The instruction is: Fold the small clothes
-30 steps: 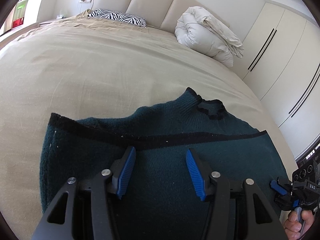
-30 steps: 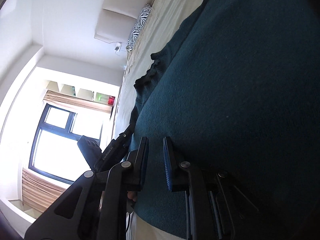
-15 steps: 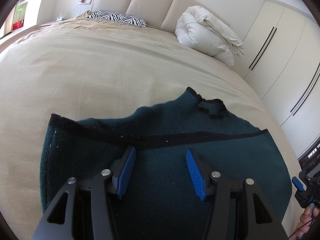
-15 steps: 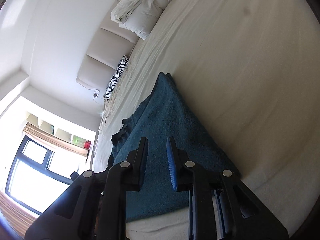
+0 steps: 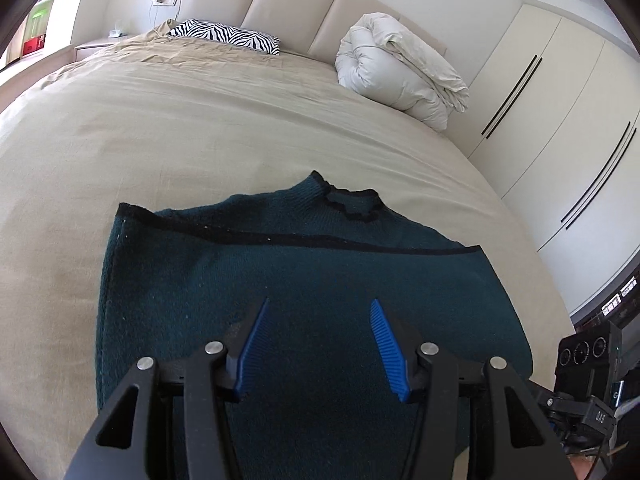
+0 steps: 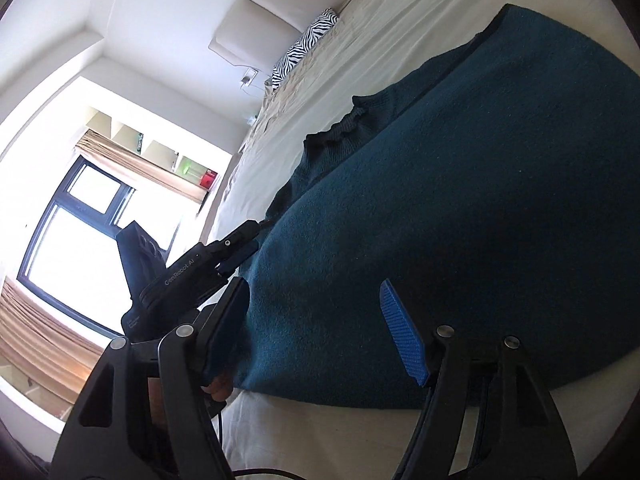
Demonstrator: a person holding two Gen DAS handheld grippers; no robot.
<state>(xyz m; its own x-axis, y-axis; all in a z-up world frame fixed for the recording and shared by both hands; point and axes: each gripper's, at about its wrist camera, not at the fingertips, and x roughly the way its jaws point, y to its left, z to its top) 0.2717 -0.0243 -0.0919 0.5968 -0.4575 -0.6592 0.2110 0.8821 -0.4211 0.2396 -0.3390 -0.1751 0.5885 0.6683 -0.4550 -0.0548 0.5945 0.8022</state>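
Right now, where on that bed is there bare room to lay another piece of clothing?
The widest bare stretch of tan bedspread lies between the dark green sweater and the zebra pillow. A narrower strip runs left of the sweater. The near edge is crowded: the sweater and both open claws, left claw, right claw. The white duvet fills the far right corner.

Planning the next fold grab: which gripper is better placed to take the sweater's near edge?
Right, probably. The right gripper is open beside the sweater, straddling its near edge; the left gripper is open over mid-fabric.
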